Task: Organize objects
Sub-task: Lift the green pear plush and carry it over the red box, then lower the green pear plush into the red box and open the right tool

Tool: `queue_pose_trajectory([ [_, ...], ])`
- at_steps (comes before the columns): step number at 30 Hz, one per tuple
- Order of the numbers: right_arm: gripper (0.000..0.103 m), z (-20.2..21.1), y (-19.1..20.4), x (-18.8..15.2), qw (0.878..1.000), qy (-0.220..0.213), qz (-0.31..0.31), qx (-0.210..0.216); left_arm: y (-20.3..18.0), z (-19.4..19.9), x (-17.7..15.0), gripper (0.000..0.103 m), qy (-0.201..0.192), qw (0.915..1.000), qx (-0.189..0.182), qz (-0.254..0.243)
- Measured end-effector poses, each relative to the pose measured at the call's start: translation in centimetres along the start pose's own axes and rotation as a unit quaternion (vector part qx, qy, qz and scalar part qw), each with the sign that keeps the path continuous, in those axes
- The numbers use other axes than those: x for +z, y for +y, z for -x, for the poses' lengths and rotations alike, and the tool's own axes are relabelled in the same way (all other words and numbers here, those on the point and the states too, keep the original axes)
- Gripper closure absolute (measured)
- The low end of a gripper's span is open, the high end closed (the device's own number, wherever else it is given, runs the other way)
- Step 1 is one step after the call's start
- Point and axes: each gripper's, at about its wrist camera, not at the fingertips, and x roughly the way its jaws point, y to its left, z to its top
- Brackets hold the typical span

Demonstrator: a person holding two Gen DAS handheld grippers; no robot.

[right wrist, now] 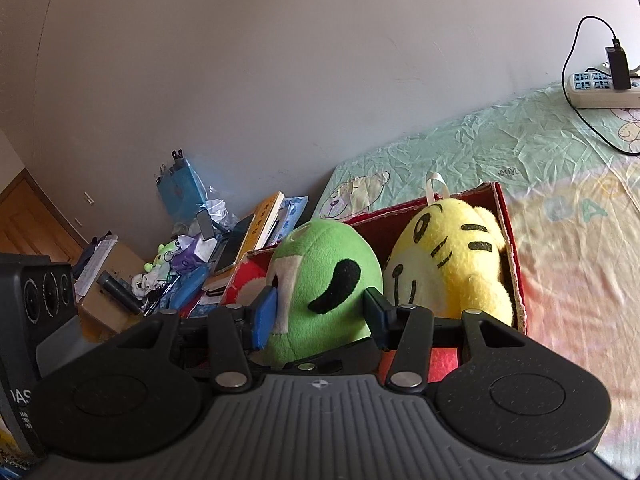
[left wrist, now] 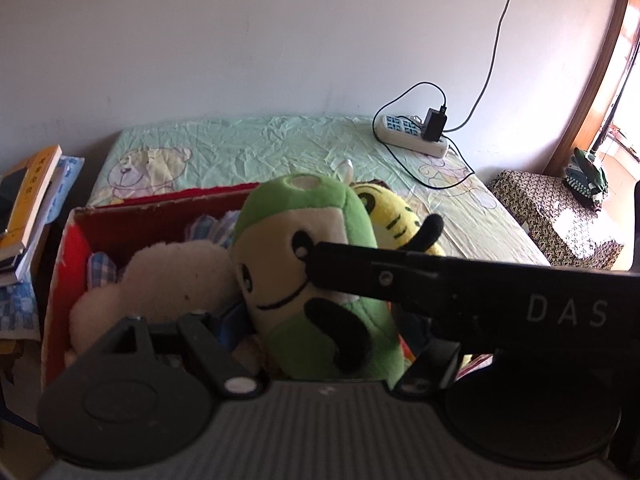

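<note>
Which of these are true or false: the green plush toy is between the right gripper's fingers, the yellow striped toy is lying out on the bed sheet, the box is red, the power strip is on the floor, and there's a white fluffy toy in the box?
1. The green plush toy sits between the fingers of the right gripper. True.
2. The yellow striped toy lies out on the bed sheet. False: it is inside the box, beside the green toy.
3. The box is red. True.
4. The power strip is on the floor. False: it rests on the bed sheet near the wall, with a black adapter plugged in.
5. A white fluffy toy is in the box. True, as the left wrist view shows.
</note>
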Motion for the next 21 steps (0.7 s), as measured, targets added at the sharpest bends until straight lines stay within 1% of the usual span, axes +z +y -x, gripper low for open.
queue_pose_trajectory([
  [2, 0.051, -0.2, -0.2, -0.1, 1.0, 0.0, -0.005, -0.009, 0.2, -0.3, -0.2, 0.02, 0.002, 1.0, -0.004, -0.001],
  [4, 0.05, -0.5, -0.5, -0.2, 1.0, -0.003, -0.012, -0.014, 0.4, -0.6, -0.4, 0.019, 0.007, 0.9999, -0.008, -0.001],
  [7, 0.045, -0.3, -0.5, -0.3, 1.0, -0.01, -0.013, -0.023, 0.4, -0.5, -0.5, 0.015, 0.005, 0.9999, -0.012, -0.007],
  [10, 0.045, 0.3, -0.4, -0.3, 0.999, -0.019, -0.017, -0.026, 0.4, -0.5, -0.5, 0.012, 0.006, 0.9998, -0.018, -0.007],
  [14, 0.045, 1.2, -0.4, -0.3, 0.999, -0.028, -0.025, -0.033, 0.4, -0.6, -0.1, 0.011, 0.008, 0.9998, -0.017, -0.004],
  [19, 0.045, 1.9, -0.4, -0.3, 0.997, -0.031, -0.019, -0.061, 0.2, -0.6, 0.5, 0.011, 0.021, 0.9997, -0.008, -0.001],
  [21, 0.045, 2.3, -0.5, -0.2, 0.997, -0.036, -0.021, -0.065, 0.2, -0.4, 0.6, 0.011, 0.025, 0.9997, -0.003, 0.001],
])
